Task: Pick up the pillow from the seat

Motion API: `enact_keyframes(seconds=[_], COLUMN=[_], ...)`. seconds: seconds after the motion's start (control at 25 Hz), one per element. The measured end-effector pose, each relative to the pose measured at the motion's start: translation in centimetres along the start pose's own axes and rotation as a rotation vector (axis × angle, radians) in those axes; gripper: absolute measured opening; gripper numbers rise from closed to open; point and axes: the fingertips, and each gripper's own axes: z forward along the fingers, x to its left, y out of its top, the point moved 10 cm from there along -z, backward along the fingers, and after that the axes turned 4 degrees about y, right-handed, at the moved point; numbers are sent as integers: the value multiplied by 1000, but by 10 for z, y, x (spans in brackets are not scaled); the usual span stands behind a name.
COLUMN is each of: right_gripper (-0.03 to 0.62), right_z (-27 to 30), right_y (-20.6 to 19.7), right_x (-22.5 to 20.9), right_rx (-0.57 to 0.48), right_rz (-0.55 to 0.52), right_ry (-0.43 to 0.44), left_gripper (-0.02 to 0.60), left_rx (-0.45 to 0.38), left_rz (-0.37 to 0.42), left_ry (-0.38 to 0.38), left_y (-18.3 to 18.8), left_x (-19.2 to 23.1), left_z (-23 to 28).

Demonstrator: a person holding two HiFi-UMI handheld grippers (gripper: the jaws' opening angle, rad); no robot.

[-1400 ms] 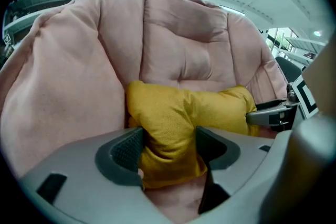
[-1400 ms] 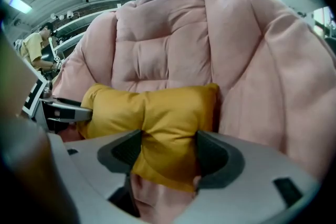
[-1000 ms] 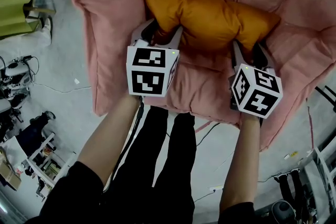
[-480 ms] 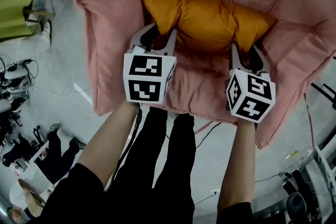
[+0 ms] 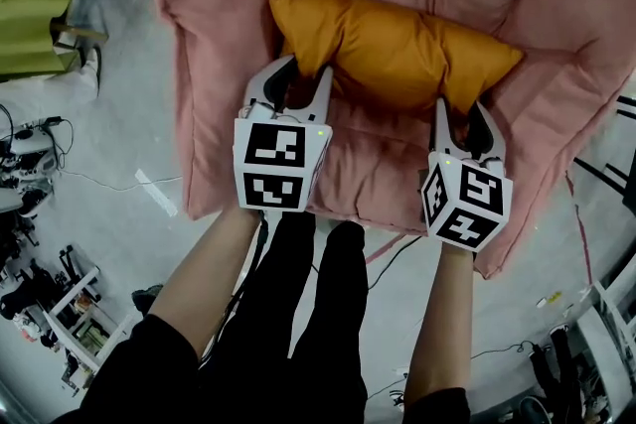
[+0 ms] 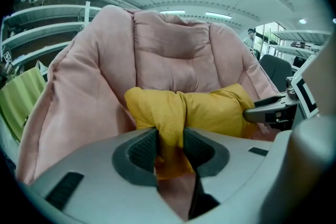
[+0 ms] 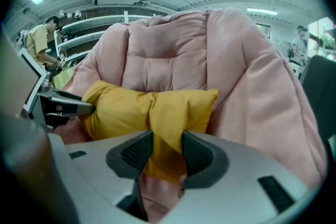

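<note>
While both grippers are clamped on it, the pillow (image 5: 393, 45) lies crosswise in the hollow of the seat (image 5: 229, 5), at 12 o'clock from the middle of the head view. The seat is a deep pink padded shell; the orange pillow is the only item in it, backed by the seat's quilted rear cushion. Whether the pillow's underside is clear of the padding cannot be told. The left gripper (image 5: 303, 74) meets the pillow at its 8 o'clock end, the right gripper (image 5: 459, 114) at its 4 o'clock end, well apart from each other. In the left gripper view the ribbed pads (image 6: 142, 149) pinch a gathered fold of the pillow (image 6: 210, 110), and the fabric bunches and narrows between them. In the right gripper view the pads (image 7: 197, 155) likewise pinch a fold of the pillow (image 7: 126, 107), near its corner. Each gripper's marker cube (image 5: 273, 164) faces the head camera. The person's legs (image 5: 298, 313) in black stand at 6 o'clock, against the seat's front edge. Grey floor (image 5: 129, 144) surrounds the seat, with cables (image 5: 70, 176) at 9 o'clock and a green cushion (image 5: 35, 5) at 10 o'clock.
</note>
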Motion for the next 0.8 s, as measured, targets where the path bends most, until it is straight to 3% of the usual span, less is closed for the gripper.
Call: enact_keyframes(seconds=[0.28, 0.8], right_gripper=[192, 187], right_z=[-22, -83], right_y=[16, 64], right_x=[11, 33], right_rx=[-31, -144], right_rz=[-6, -2], right_ry=[-6, -38], left_gripper=[147, 146], left_rx=[-23, -130], left_rz=[-19, 20], left_ry=[-1, 7], left_y=[13, 68], left_x=[7, 17], left_z=[-23, -84])
